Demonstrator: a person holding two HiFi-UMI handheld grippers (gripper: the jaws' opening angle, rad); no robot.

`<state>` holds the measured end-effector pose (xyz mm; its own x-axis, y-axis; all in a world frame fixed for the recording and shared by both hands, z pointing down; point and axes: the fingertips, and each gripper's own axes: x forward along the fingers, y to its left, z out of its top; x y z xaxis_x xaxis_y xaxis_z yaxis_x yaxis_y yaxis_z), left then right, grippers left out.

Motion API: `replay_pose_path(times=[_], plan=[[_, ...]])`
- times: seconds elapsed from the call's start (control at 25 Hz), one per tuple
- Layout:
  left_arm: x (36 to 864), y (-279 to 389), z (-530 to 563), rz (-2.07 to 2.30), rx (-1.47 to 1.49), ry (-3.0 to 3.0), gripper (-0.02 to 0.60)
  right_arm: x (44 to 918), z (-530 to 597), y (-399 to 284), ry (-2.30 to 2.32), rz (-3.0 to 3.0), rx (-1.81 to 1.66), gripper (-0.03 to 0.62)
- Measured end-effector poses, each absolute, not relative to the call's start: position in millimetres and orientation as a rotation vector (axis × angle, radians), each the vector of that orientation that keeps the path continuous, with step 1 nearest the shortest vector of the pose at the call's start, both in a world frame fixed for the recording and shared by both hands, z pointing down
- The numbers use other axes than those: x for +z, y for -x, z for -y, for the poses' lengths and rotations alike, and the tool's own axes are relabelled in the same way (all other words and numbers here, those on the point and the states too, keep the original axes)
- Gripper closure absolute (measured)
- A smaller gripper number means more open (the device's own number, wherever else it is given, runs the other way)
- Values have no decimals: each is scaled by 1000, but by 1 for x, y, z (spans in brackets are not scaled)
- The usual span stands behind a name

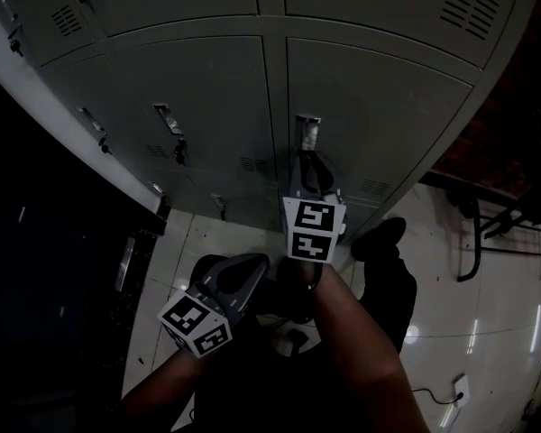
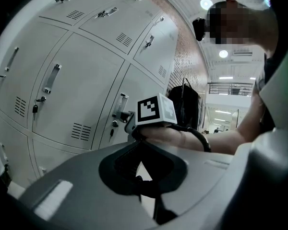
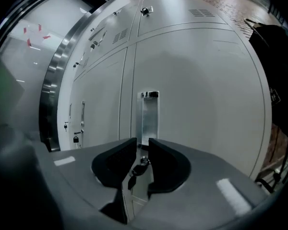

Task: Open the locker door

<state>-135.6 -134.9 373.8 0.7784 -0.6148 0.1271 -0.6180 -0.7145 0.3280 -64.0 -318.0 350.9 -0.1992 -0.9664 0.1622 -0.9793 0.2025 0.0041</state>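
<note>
Steel locker handle (image 3: pixel 149 119) — between right tongs (image 3: pixel 142 143)

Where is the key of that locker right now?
Right gripper view, centre: the key hangs below the handle, showing in the gap between the right gripper's parted jaws.

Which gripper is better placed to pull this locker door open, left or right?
Right. The right gripper is up at the locker door, jaws apart either side of the key below the handle. The left gripper hangs low, back from that door, jaws together.
</note>
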Motion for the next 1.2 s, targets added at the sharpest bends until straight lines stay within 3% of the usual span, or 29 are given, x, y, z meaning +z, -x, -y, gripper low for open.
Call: replay_pose_path(times=[0.52,0.8,1.2], plan=[[373,135,133,942,16,-2620,569,388,316,55,-1935,2381,492,500],[374,134,133,935,18,-2622,570,343,307,76,-1838,2269,-148,497],[377,136,131,927,7,-2614,570,314,337,76,-1807,2386,-83,511]])
